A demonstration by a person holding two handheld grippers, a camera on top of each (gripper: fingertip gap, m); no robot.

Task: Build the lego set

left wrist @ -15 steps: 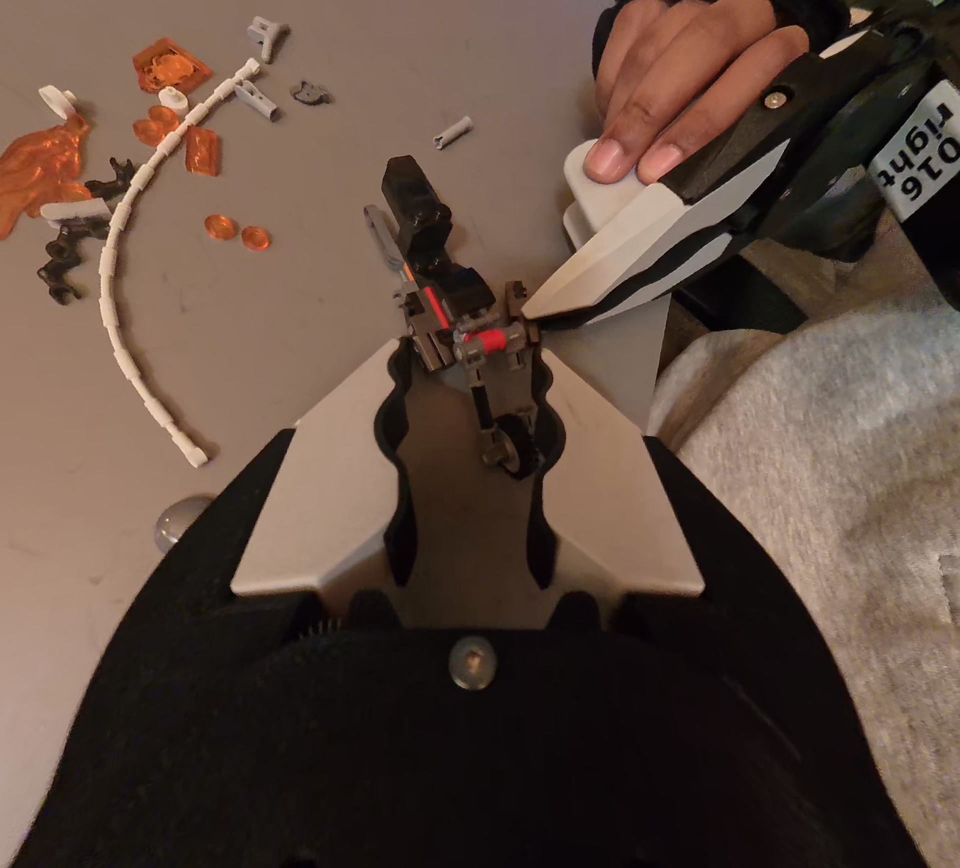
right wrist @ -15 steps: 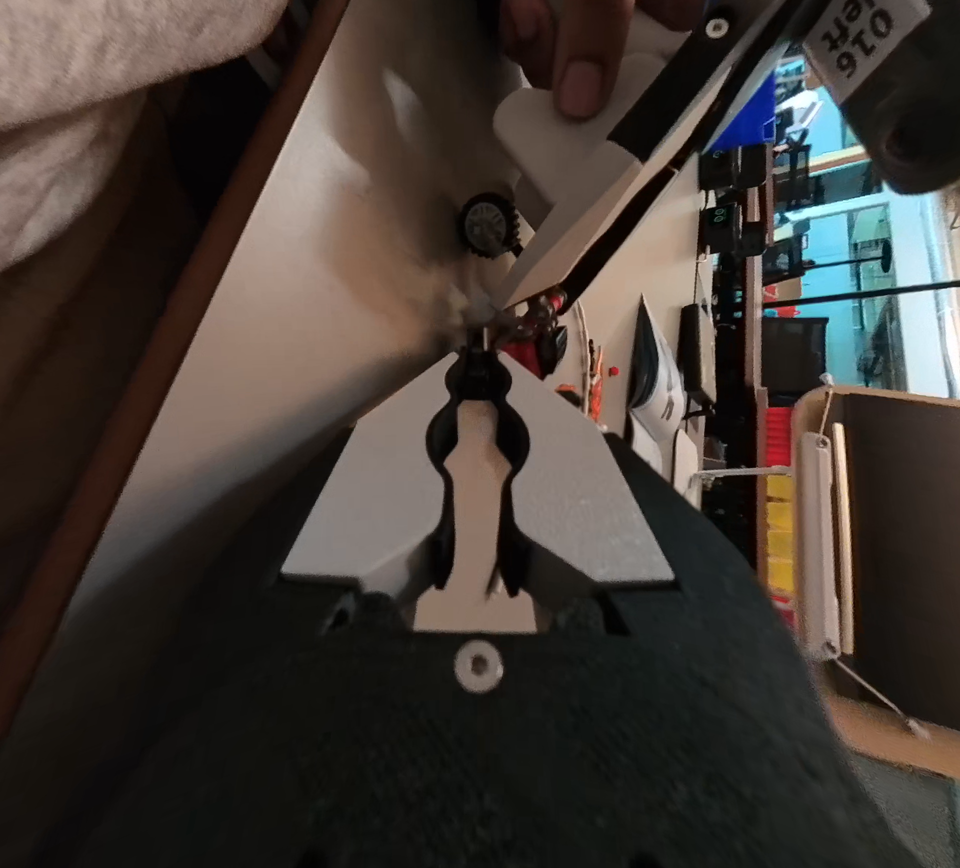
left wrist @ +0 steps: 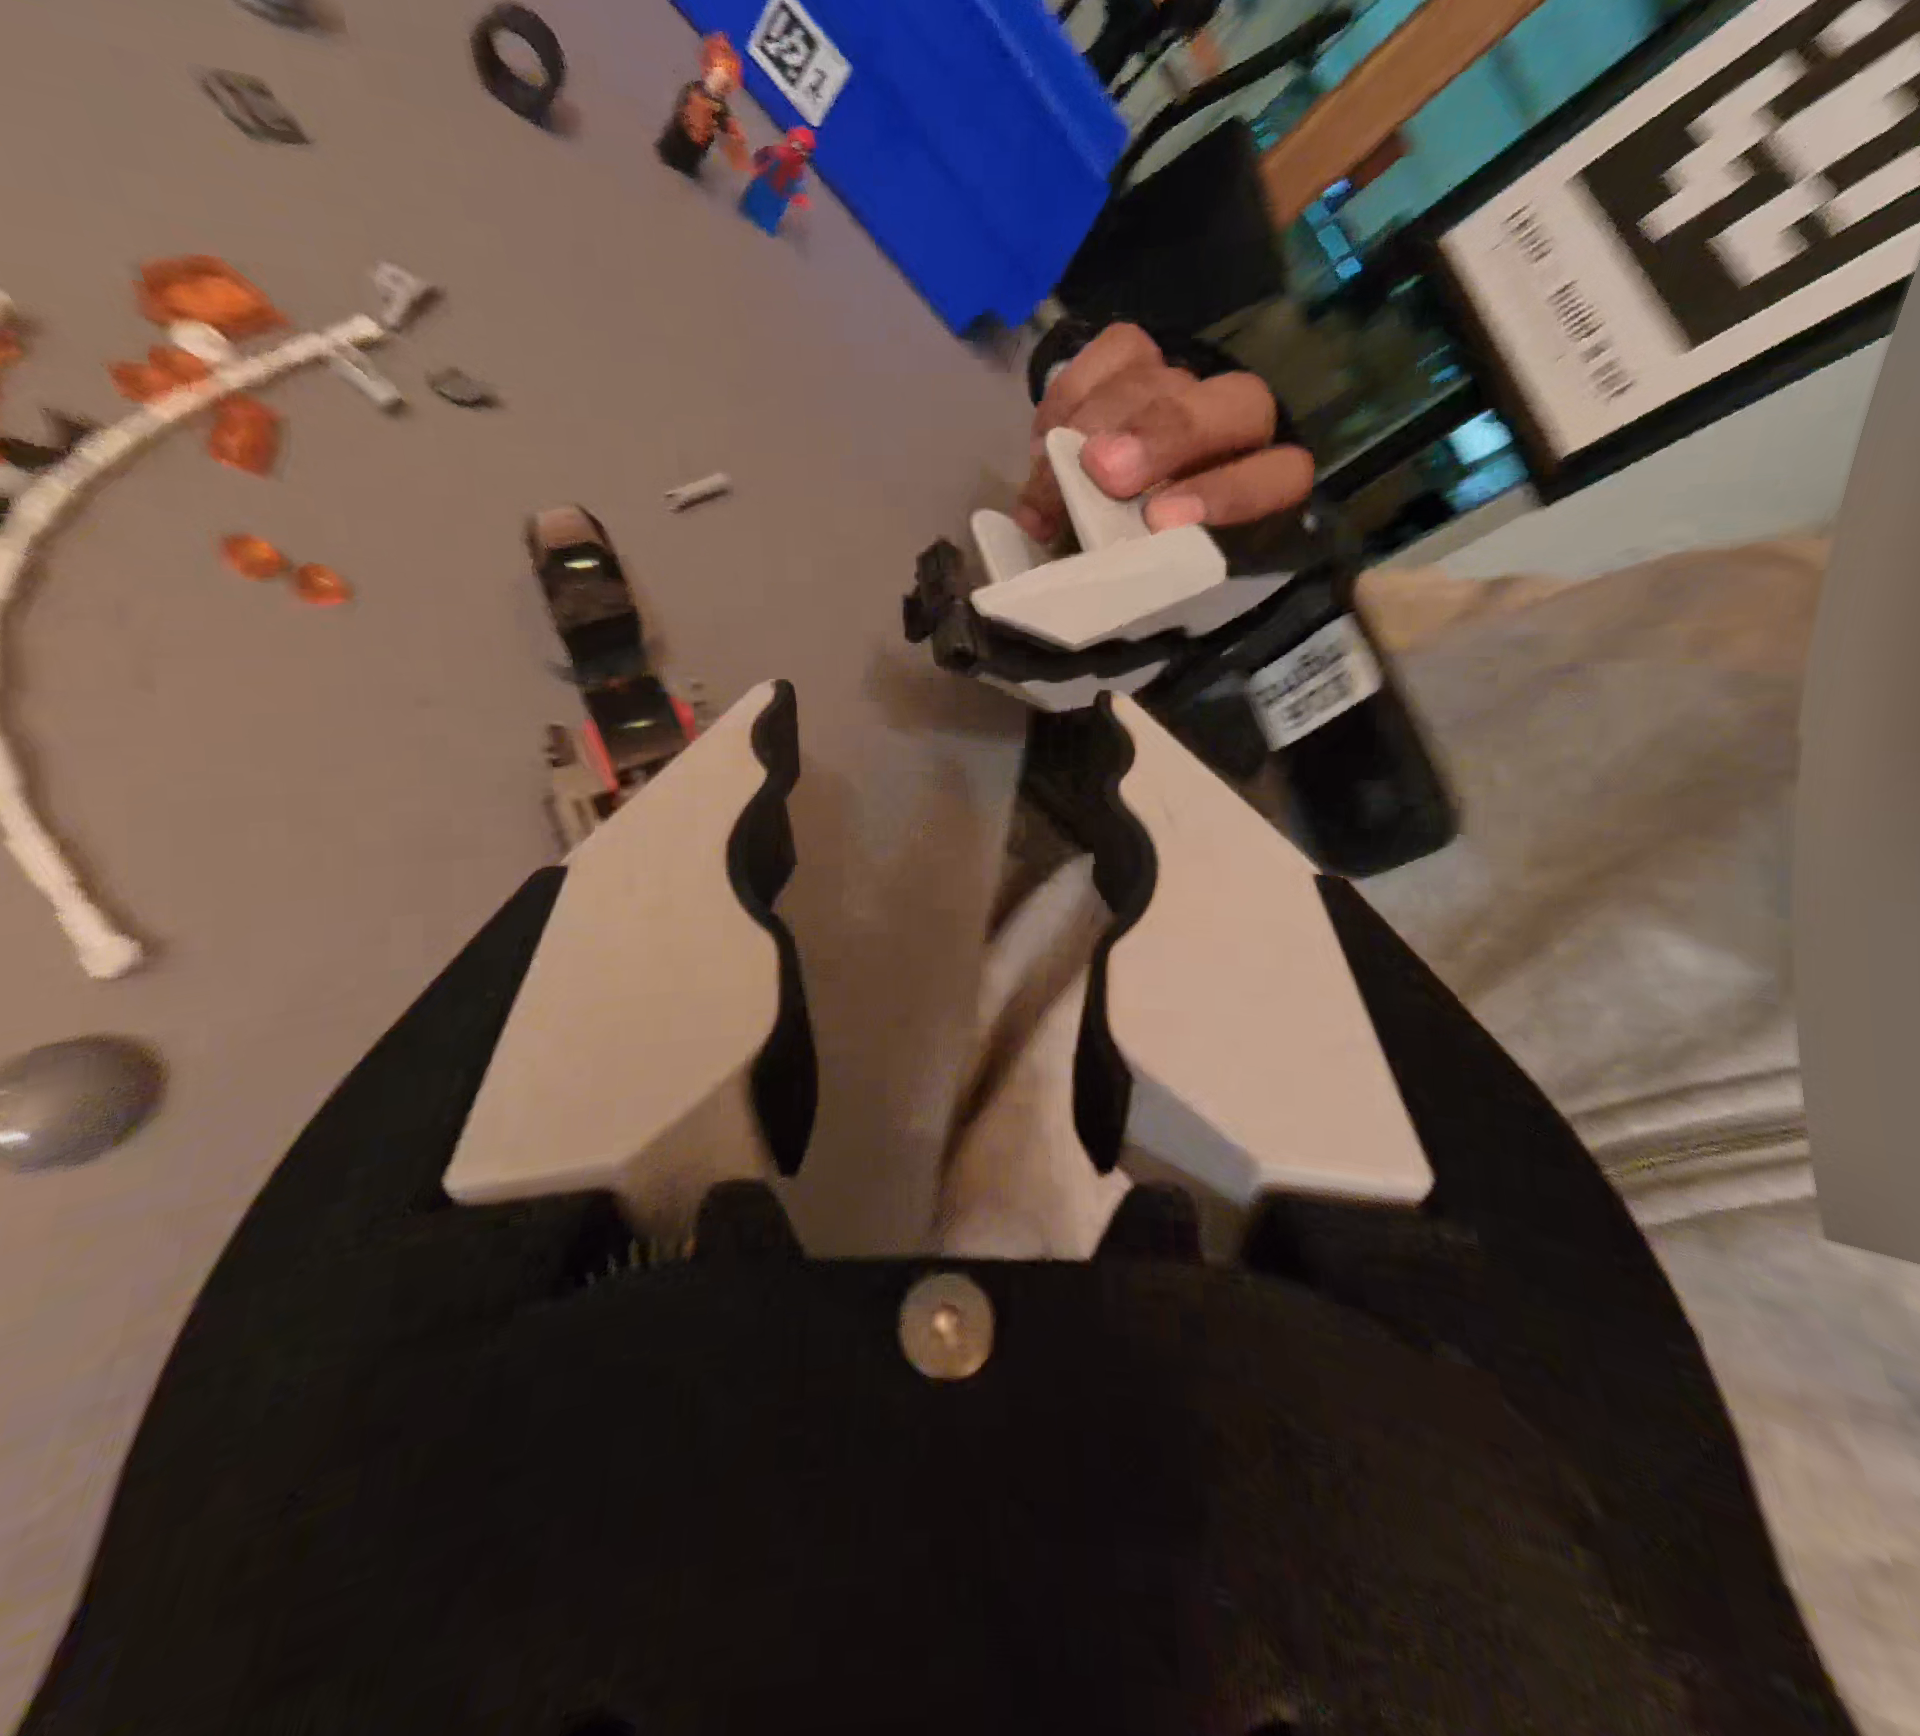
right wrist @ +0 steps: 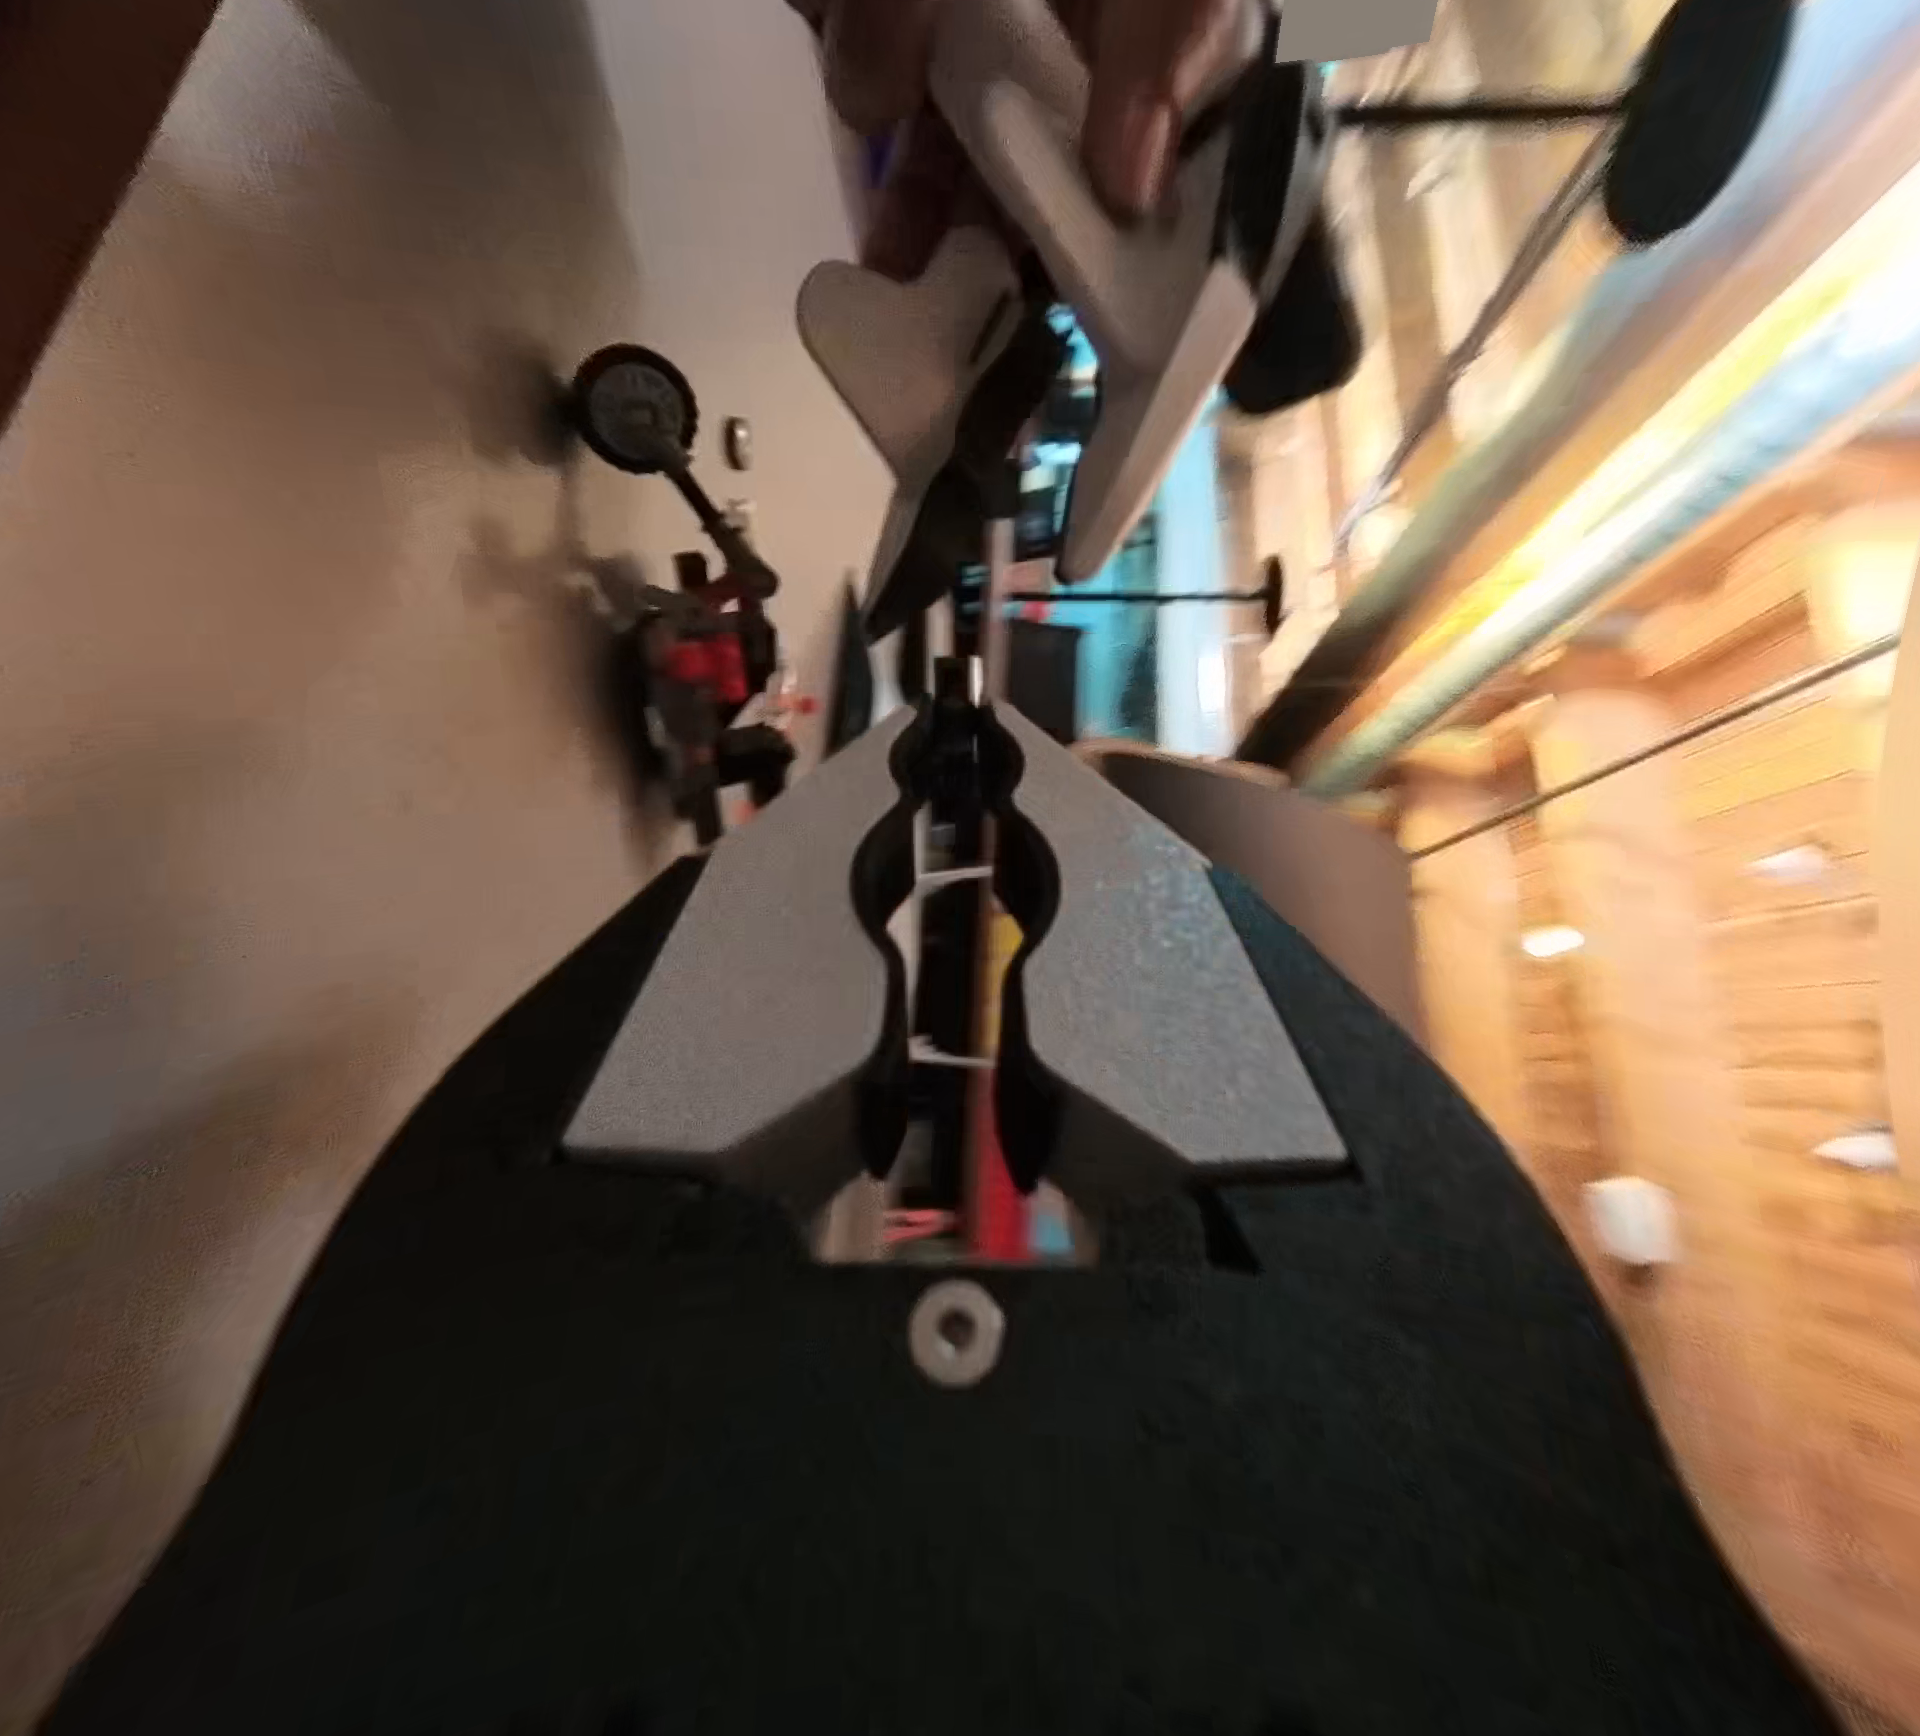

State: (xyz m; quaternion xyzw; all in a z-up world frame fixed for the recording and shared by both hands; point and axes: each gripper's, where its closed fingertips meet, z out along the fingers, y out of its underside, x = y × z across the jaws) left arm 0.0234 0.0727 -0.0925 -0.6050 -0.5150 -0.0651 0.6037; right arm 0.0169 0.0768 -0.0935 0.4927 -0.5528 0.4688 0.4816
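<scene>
The partly built black and red lego model (left wrist: 608,647) lies on the grey table (left wrist: 312,803), just left of my left fingertips. It also shows in the right wrist view (right wrist: 696,658), with its black wheel (right wrist: 634,408) on a thin arm. My left gripper (left wrist: 940,710) is open and empty above the table's edge. My right gripper (right wrist: 951,699) is shut on a small black lego piece (right wrist: 948,756). In the left wrist view the right gripper (left wrist: 977,637) holds that piece (left wrist: 935,600) in the air, just beyond my left fingertips.
A blue bin (left wrist: 883,76) stands at the back, with two minifigures (left wrist: 774,174) in front of it. A black tyre (left wrist: 520,60), a white chain (left wrist: 104,460), orange translucent pieces (left wrist: 244,434) and a grey dome (left wrist: 73,1099) lie on the left. Grey clothing (left wrist: 1558,855) is on the right. Only a small space, under 4 cm, lies between the two pairs of fingers.
My left gripper has opened, let go of the model and pulled back. The model now lies on the table. My right gripper has moved off it with a small black piece.
</scene>
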